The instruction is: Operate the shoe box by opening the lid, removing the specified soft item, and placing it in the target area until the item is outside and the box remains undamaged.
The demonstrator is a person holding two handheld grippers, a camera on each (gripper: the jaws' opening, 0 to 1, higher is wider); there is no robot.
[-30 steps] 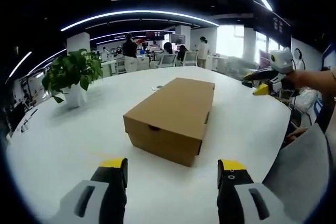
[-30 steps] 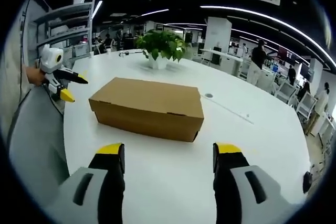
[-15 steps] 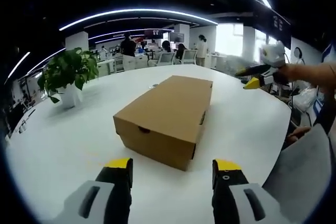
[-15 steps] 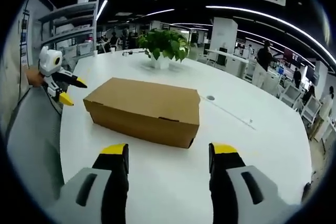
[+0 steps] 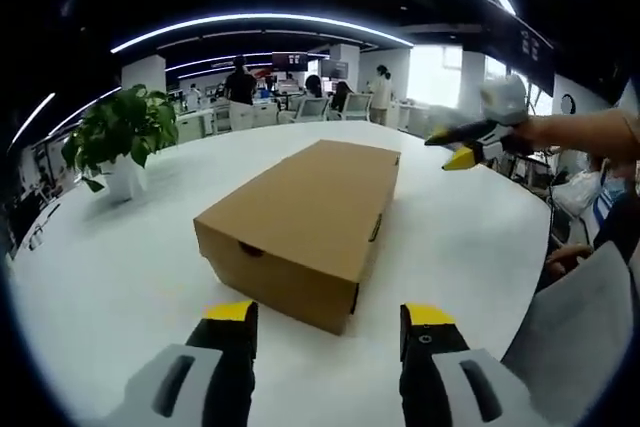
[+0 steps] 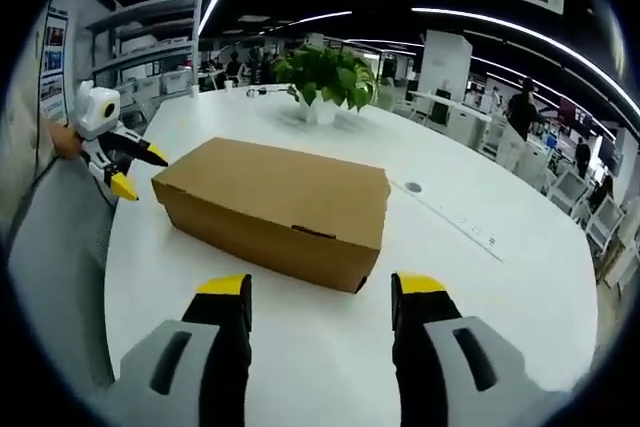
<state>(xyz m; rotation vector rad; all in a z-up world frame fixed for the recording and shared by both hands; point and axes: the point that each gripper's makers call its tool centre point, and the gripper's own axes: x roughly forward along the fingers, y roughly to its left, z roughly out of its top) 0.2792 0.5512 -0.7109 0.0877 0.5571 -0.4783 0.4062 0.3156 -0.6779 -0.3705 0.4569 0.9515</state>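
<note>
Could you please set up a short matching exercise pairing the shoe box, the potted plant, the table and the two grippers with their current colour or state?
Things:
1. shoe box
2. potted plant
3. table
4. left gripper and right gripper

States:
A. white and round
B. open, holding nothing
C. brown, lid closed
D. green leaves, white pot

Pairs: 1-C, 2-D, 3-A, 4-B

Both the left gripper (image 5: 328,315) and the right gripper (image 6: 322,289) hover with yellow-tipped jaws spread wide and empty, each held out by a bare forearm (image 5: 585,132).
</note>
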